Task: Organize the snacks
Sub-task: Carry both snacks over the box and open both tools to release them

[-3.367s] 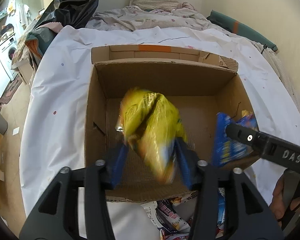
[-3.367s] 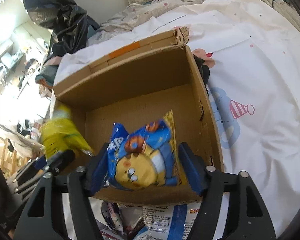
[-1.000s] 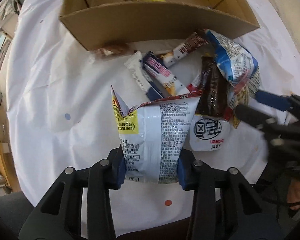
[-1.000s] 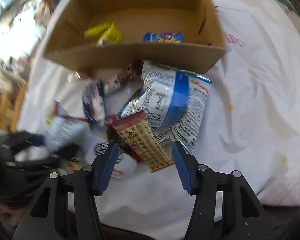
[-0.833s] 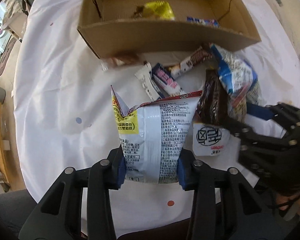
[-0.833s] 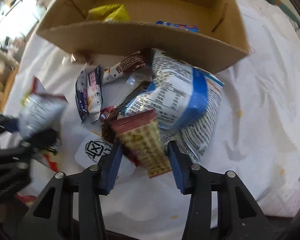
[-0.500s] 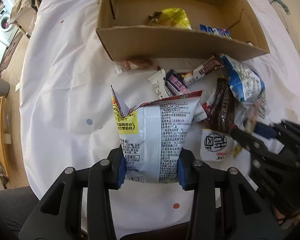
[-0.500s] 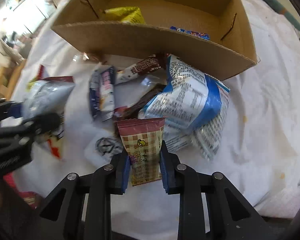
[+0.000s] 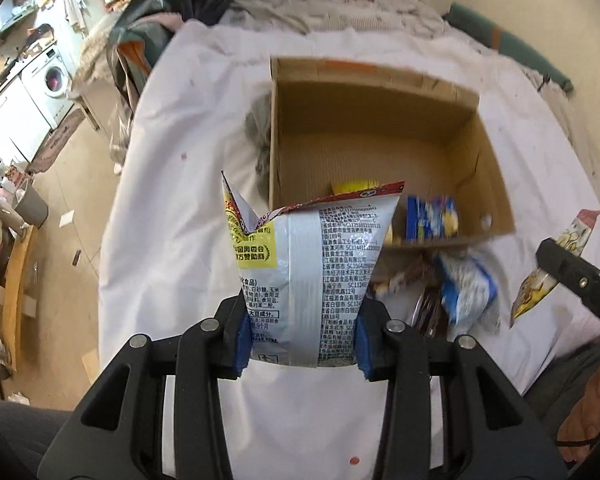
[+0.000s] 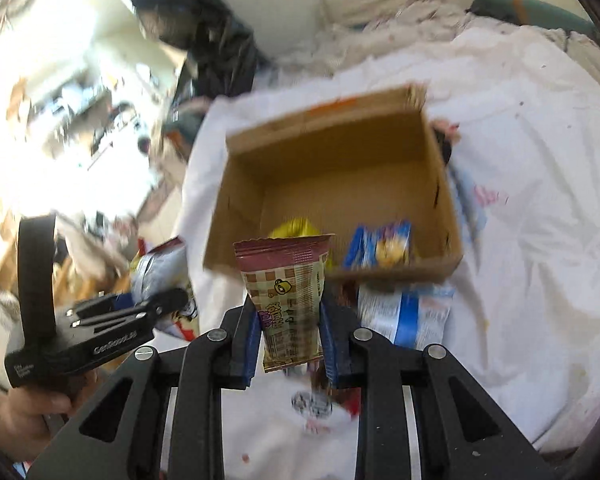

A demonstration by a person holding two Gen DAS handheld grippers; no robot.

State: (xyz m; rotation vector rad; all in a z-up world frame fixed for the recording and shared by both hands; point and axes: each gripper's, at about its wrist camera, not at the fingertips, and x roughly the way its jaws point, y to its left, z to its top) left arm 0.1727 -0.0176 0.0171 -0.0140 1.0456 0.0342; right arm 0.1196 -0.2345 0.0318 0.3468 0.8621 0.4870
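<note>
Silver snack bag [image 9: 312, 276]: pinched in left gripper [image 9: 302, 344], raised short of cardboard box [image 9: 380, 120] | checkered wafer packet [image 10: 288, 300]: pinched in right gripper [image 10: 290, 350], near box front wall | step: transport to box | next: clear front wall, spread jaws over box floor.

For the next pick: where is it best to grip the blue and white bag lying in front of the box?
Probably the near crimped end of the blue and white bag, coming from above on the near side: it lies flat against the cardboard box wall, so only that flat edge looks free for the fingers.
</note>
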